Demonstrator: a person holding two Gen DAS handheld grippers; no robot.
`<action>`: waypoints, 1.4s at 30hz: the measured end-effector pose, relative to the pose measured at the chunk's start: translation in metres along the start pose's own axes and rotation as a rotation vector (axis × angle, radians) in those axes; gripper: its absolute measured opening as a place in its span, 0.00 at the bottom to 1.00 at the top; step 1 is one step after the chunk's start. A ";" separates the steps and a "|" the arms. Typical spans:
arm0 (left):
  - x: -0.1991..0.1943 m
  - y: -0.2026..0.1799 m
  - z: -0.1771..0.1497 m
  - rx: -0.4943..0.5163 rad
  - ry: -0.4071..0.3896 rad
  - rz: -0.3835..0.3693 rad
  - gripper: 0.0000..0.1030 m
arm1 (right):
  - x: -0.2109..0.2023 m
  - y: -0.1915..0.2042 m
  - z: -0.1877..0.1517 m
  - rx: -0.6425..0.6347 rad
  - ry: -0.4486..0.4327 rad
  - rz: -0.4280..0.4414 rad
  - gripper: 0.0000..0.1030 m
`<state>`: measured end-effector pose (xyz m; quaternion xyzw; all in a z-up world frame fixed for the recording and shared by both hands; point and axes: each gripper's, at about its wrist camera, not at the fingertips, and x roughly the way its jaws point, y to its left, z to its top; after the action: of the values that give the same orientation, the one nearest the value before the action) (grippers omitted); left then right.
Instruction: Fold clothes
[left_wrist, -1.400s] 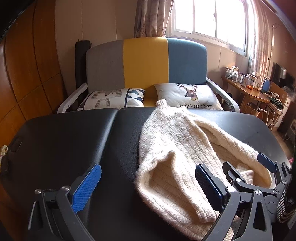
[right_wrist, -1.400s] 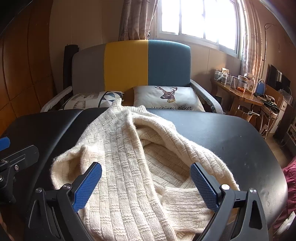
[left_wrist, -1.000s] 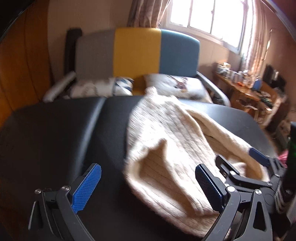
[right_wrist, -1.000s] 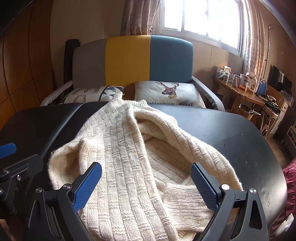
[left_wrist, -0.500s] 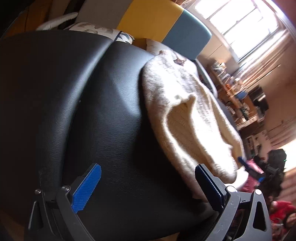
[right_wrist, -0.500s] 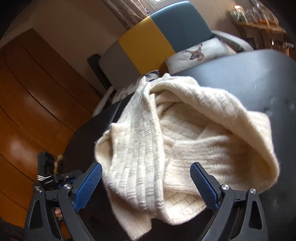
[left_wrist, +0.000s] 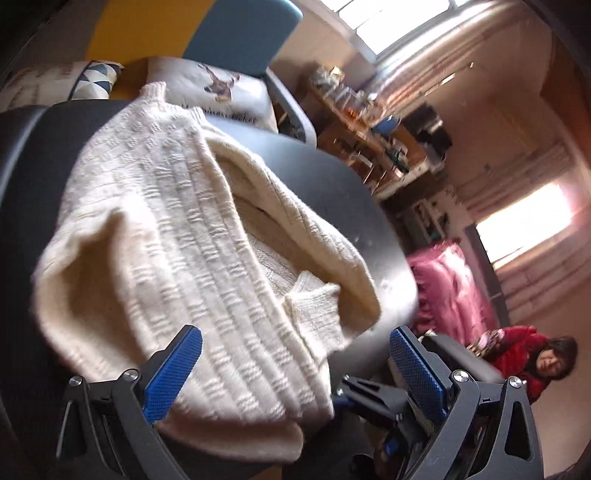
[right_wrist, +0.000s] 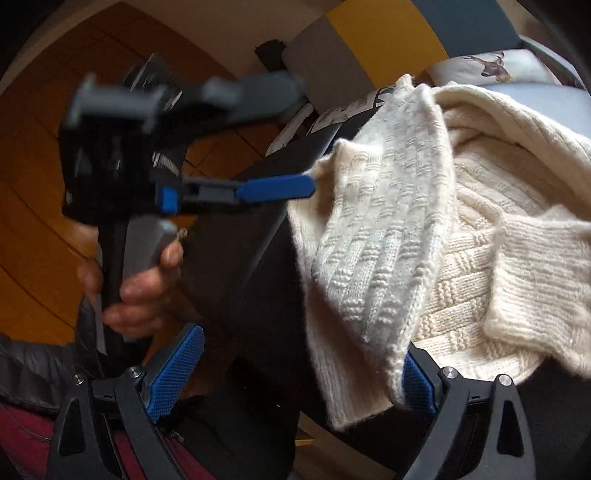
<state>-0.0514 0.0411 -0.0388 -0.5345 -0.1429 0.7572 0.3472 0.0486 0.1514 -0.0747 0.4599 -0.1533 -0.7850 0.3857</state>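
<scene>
While wide apart, grippers (left_wrist: 295, 363) over sweater (left_wrist: 177, 236).

Cream knitted sweater (left_wrist: 177, 229) in front of me, basket-weave texture, lying crumpled and half-folded on the black bench (left_wrist: 332, 177), one ribbed cuff (right_wrist: 543, 280) flopped on top, its near edge drooping over the bench edge.

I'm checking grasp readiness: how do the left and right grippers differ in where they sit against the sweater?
The left gripper frames the cream sweater's near hem between its fingers, while the right gripper frames mostly the black table edge. A hanging sweater corner hides part of one right finger, but both left fingers show fully. Both grippers are open and hold nothing.
</scene>
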 end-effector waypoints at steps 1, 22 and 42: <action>0.007 -0.001 0.006 0.009 0.031 0.027 0.98 | -0.001 0.000 -0.001 0.001 -0.010 -0.010 0.96; 0.040 -0.056 -0.045 0.115 0.385 0.017 0.44 | -0.038 -0.061 -0.019 0.175 -0.019 -0.128 0.96; 0.009 0.022 -0.040 -0.230 0.019 0.203 0.18 | -0.066 -0.039 -0.080 0.069 -0.039 -0.260 0.96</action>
<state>-0.0250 0.0250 -0.0739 -0.5897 -0.1705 0.7620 0.2065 0.1163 0.2355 -0.1006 0.4737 -0.1268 -0.8313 0.2617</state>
